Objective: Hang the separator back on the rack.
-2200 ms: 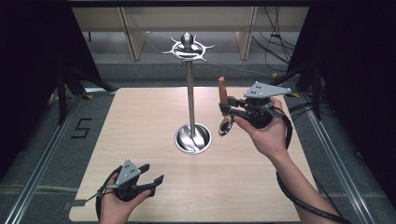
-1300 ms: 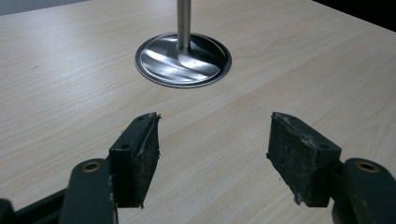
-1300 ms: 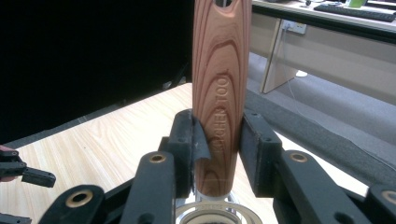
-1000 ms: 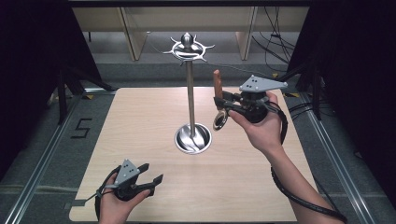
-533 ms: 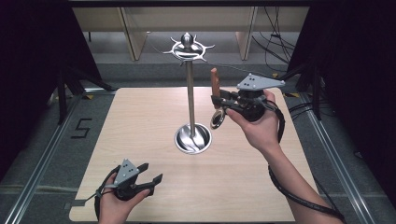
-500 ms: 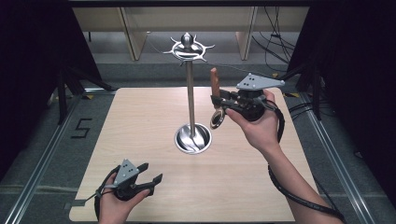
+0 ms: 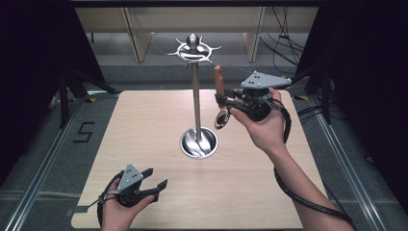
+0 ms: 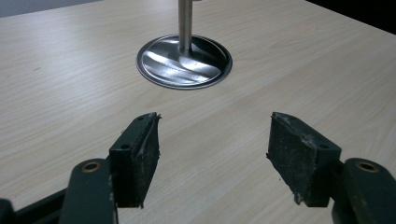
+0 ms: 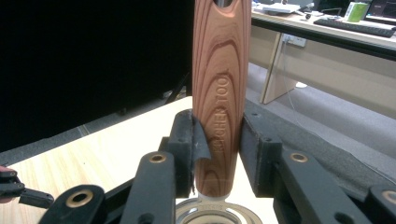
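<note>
A tall metal stand (image 7: 196, 101) with a round base (image 7: 198, 143) and a ring of hooks (image 7: 193, 48) at its top stands mid-table. My right gripper (image 7: 222, 102) hangs in the air just right of the pole, shut on a utensil with a wooden handle (image 7: 219, 82) held upright, its round metal end (image 7: 222, 119) hanging below. In the right gripper view the handle (image 9: 219, 93) is clamped between the pads of my right gripper (image 9: 217, 154). My left gripper (image 7: 155, 179) rests open at the table's front left. In its own view the left gripper (image 8: 215, 154) faces the base (image 8: 184, 60) with nothing between its pads.
The light wooden table (image 7: 144, 125) carries the stand alone. Black curtains close in both sides. Desk legs and cables lie beyond the far edge. Metal floor rails run along the table's left and right.
My right gripper has carried the utensil up and to the left, closer to the stand's pole. The left gripper has stayed in place.
</note>
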